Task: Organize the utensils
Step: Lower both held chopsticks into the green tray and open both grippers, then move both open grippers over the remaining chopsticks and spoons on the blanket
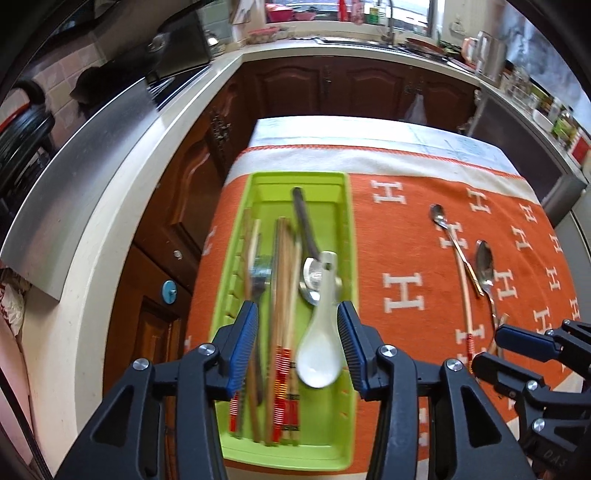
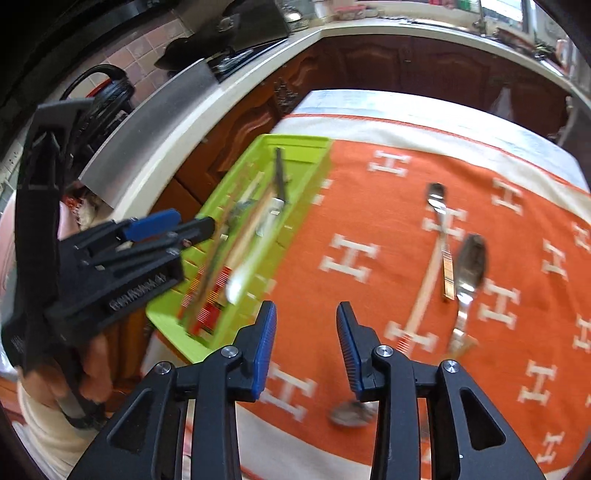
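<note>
Now both tongs (image 1: 298, 334) (image 2: 306, 341) gape empty

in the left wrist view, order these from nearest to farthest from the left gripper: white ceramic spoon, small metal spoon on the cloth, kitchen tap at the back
1. white ceramic spoon: in the green tray, its bowl between the open fingers of the left gripper.
2. small metal spoon: out on the orange cloth, to the right of the tray.
3. kitchen tap: far back, at the sink under the window.

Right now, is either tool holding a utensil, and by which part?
Nothing is held. The left tool stands open over the white spoon in the green tray; the right tool is open over the cloth.
</note>
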